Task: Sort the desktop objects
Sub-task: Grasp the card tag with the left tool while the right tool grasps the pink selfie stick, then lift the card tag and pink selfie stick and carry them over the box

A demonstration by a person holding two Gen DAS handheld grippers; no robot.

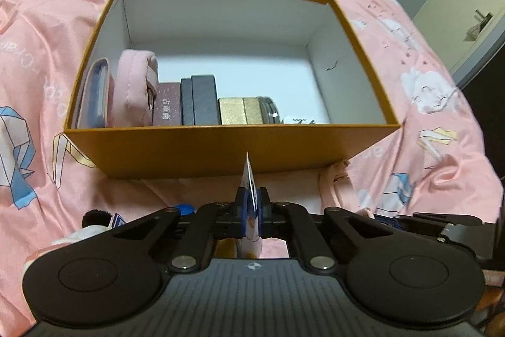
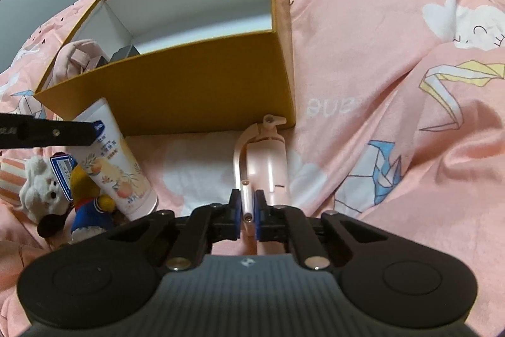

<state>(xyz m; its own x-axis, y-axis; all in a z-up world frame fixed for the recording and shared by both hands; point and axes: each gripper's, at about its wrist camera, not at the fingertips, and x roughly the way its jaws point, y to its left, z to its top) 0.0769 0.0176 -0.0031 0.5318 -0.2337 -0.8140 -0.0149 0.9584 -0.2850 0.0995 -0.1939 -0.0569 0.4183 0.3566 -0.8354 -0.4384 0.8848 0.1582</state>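
The left gripper [image 1: 251, 201] is pinching a light, squashy white printed tube [image 1: 249, 179] by its flat crimp, while the right gripper [image 2: 246, 207] is clamping a rigid pink plastic folding handle [image 2: 268, 160] by its thin arm.

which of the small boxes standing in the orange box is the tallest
The dark grey box in the orange box; its top stands above the maroon box and gold box.

Right gripper [image 2: 245, 210] clamps pink device [image 2: 268, 160] beside orange box [image 2: 189, 90]
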